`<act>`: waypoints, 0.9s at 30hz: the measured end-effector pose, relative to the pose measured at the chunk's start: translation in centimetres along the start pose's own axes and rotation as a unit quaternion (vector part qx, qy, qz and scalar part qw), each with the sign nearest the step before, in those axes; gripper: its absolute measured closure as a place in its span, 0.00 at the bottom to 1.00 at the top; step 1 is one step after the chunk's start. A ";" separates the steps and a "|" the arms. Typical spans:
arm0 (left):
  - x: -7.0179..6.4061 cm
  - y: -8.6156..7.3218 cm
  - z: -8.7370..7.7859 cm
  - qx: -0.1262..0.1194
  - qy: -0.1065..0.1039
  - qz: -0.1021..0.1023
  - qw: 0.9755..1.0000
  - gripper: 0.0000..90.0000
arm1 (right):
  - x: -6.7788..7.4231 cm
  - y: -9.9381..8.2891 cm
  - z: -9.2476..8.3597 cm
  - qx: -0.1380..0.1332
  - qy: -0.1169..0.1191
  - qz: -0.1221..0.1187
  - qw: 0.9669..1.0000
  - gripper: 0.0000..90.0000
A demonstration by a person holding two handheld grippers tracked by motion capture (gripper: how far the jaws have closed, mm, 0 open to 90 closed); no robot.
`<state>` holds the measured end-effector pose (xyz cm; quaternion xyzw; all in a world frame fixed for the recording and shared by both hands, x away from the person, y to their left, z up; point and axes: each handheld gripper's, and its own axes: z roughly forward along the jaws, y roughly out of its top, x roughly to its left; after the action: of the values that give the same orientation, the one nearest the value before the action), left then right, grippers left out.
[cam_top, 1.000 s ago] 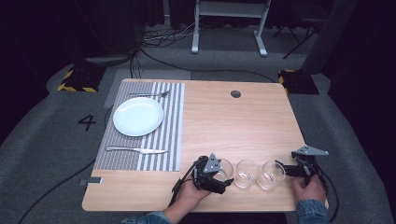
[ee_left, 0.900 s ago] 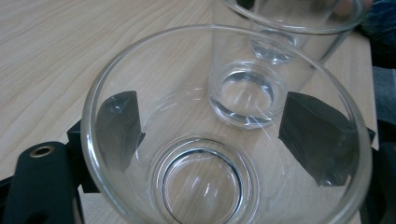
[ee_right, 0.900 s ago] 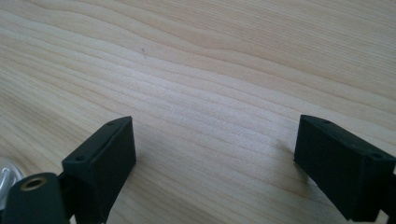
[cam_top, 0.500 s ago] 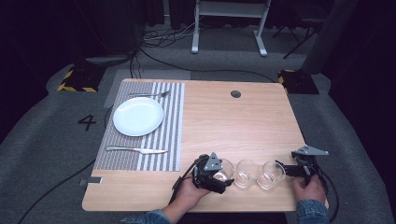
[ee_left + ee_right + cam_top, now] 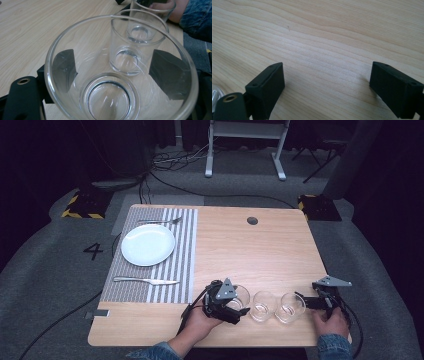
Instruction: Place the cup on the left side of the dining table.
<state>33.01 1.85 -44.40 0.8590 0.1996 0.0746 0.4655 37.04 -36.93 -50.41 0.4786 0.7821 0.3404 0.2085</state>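
Left gripper [image 5: 239, 307] straddling the leftmost glass tumbler [image 5: 117, 75]; right gripper [image 5: 306, 301] released over bare table [image 5: 332, 37].

Three tumblers are standing in a row along the table's near edge. The left jaws are flanking the first tumbler, but pad contact cannot be confirmed. The middle tumbler [image 5: 263, 306] is standing just beside it. Risk: a tilted lift is likely to knock the neighbouring glass, and smooth walls may slip.
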 end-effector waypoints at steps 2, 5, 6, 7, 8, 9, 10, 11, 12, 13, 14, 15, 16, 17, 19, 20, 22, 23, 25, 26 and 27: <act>0.0 0.3 -0.3 -0.001 0.000 0.001 1.000 0.21 | 0.0 0.0 0.0 0.000 0.000 0.000 1.000 0.14; 0.0 0.7 -0.7 0.002 0.005 0.009 1.000 0.21 | 0.0 0.0 0.0 0.000 0.000 0.000 1.000 0.14; 0.0 0.7 -0.7 0.002 0.005 0.009 1.000 0.21 | 0.0 0.0 0.0 0.000 0.000 0.000 1.000 0.14; 0.1 0.8 -1.0 0.010 0.004 0.020 1.000 0.21 | 0.0 0.0 0.0 0.000 -0.001 0.000 1.000 0.14; 0.1 0.8 -1.0 0.010 0.004 0.020 1.000 0.21 | 0.0 0.0 0.0 0.000 -0.001 0.000 1.000 0.14; 0.3 0.7 -1.2 0.011 0.005 0.018 1.000 0.21 | 0.0 0.0 0.0 0.000 -0.001 0.000 1.000 0.14; 0.5 0.8 -1.4 0.010 0.008 0.014 1.000 0.21 | 0.0 0.0 0.0 0.000 -0.001 0.001 1.000 0.14; 0.7 0.8 -1.6 0.009 0.011 0.012 1.000 0.21 | 0.0 0.0 0.0 0.000 -0.001 0.000 1.000 0.14; 0.9 0.9 -1.9 0.006 0.016 0.009 1.000 0.21 | 0.0 0.0 0.0 0.000 -0.001 0.001 1.000 0.14; 0.9 0.9 -1.9 0.006 0.016 0.009 1.000 0.21 | 0.0 0.0 0.0 0.000 -0.001 0.000 1.000 0.14; 1.1 1.0 -2.1 0.003 0.020 0.005 1.000 0.21 | 0.0 0.0 0.0 0.000 -0.001 0.000 1.000 0.14; 1.6 1.3 -2.7 -0.004 0.032 -0.002 0.999 0.21 | 0.0 0.0 0.0 0.000 -0.001 0.000 1.000 0.14; 2.0 1.4 -2.9 -0.009 0.038 -0.006 0.999 0.21 | 0.0 0.0 0.0 0.000 -0.001 0.000 1.000 0.14; 2.3 1.6 -3.2 -0.013 0.044 -0.011 0.999 0.21 | 0.0 0.0 0.0 0.000 -0.001 0.000 1.000 0.14; 3.3 1.8 -3.7 -0.020 0.059 -0.020 0.998 0.21 | 0.0 0.0 0.0 0.000 -0.001 0.000 1.000 0.14; 3.3 1.8 -3.7 -0.020 0.059 -0.020 0.998 0.21 | 0.0 0.0 0.0 0.000 -0.001 0.000 1.000 0.14; 4.3 1.8 -4.2 -0.029 0.066 -0.034 0.997 0.21 | 0.0 0.0 0.0 0.000 -0.001 0.000 1.000 0.14; 5.2 1.8 -4.9 -0.036 0.076 -0.044 0.995 0.21 | 0.0 0.0 0.0 0.000 -0.001 0.000 1.000 0.14; 6.1 1.7 -5.5 -0.040 0.083 -0.056 0.994 0.21 | 0.0 0.0 0.0 0.000 -0.001 0.000 1.000 0.14; 6.1 1.7 -5.5 -0.040 0.083 -0.056 0.994 0.21 | 0.0 0.0 0.0 0.000 -0.001 0.000 1.000 0.14; 6.9 1.8 -6.0 -0.042 0.091 -0.054 0.993 0.21 | 0.0 0.0 0.0 0.000 -0.001 0.000 1.000 0.14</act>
<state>37.89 8.43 -39.99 0.8161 0.2843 0.1355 0.4846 37.02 -36.92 -50.42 0.4791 0.7816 0.3400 0.2096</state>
